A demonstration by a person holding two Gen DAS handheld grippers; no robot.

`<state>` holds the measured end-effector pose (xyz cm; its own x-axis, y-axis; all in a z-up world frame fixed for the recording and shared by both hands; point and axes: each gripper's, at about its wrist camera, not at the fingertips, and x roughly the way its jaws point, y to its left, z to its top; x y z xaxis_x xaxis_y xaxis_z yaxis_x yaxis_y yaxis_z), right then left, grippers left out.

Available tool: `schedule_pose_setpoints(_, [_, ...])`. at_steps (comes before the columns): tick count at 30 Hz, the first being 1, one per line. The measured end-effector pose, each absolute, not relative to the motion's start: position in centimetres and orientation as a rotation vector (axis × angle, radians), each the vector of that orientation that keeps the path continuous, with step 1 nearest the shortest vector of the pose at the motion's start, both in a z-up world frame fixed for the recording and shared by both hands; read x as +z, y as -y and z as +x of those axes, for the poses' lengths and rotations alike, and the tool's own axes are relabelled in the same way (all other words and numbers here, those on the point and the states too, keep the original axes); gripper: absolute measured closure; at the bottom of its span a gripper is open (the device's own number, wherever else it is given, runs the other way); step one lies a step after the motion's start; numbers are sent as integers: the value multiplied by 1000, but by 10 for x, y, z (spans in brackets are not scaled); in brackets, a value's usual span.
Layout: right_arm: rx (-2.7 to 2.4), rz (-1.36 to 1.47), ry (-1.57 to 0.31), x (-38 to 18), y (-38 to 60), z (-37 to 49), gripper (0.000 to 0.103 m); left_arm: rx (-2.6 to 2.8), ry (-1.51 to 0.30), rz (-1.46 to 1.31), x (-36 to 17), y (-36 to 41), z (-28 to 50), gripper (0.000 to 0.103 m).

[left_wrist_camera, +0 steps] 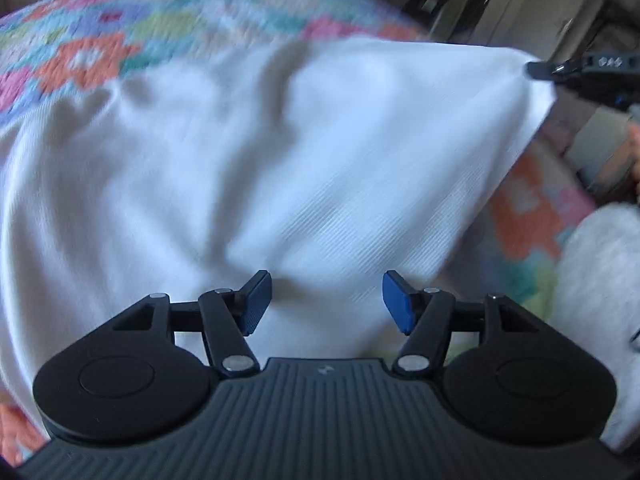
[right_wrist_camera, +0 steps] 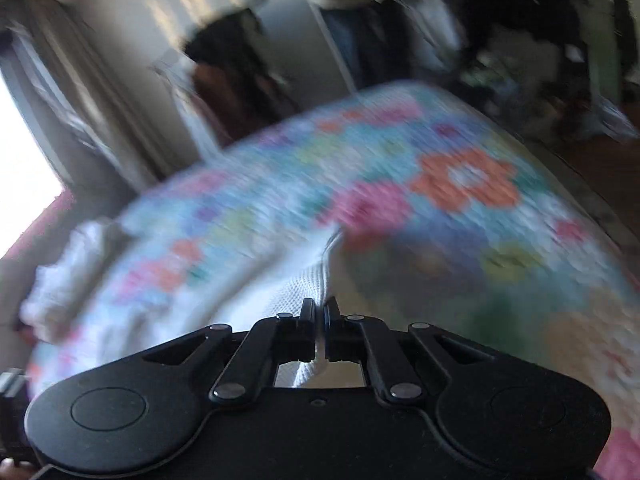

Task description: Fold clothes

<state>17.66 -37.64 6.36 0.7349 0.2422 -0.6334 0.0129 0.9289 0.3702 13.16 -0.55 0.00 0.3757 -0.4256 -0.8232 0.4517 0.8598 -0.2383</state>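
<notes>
Covering most of the scene is a bed spread with a flowered quilt [left_wrist_camera: 92, 56] in orange, pink, blue and green patches, blurred in both views. On the quilt lies the task's thing, a white garment [left_wrist_camera: 280, 168] of fine ribbed knit, spread wide across the quilt's near part and rumpled into soft folds. One corner of the white garment is raised off the quilt toward the far right side. A second pale, fluffy cloth [right_wrist_camera: 68, 272] sits bunched near the quilt's left edge in the right wrist view.

The right gripper [right_wrist_camera: 319, 312] has its fingers together, clamped on an edge of the white garment; the left wrist view shows the same pinch at the lifted corner. The left gripper [left_wrist_camera: 326, 300] hovers just above the garment's near edge with its blue-padded fingers apart and nothing between them.

The cloth looks light, limp and thin, so it should drape and sag from any single hold rather than keep shape. It is probably not slippery or fragile. The best holds seem to be corners and hems, pinched through a small fold, with the near corner opposite the lifted one suiting the left gripper.
</notes>
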Motion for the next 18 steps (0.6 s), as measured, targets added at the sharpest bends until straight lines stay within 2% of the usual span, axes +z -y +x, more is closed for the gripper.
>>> schedule_pose_setpoints(4, [25,276,-881,30,374,189,97,-554,-1104,25,-8,4,132,42])
schedule_pose_setpoints(11, [-38,127,-914,30,362,186,99,-550,-1114,-10,-4,-4,128,42])
schedule_pose_setpoints(15, [-77,143,-1023,10,363,200,99,-520,-1135,-3,-7,-3,129,42])
schedule_pose_setpoints(17, [-111,154,-1055,3,364,208,96,-510,-1142,-9,-7,-3,132,42])
schedule_pose_setpoints(18, [-144,142,-1047,2,363,208,81,-503,-1143,-10,-6,-4,132,42])
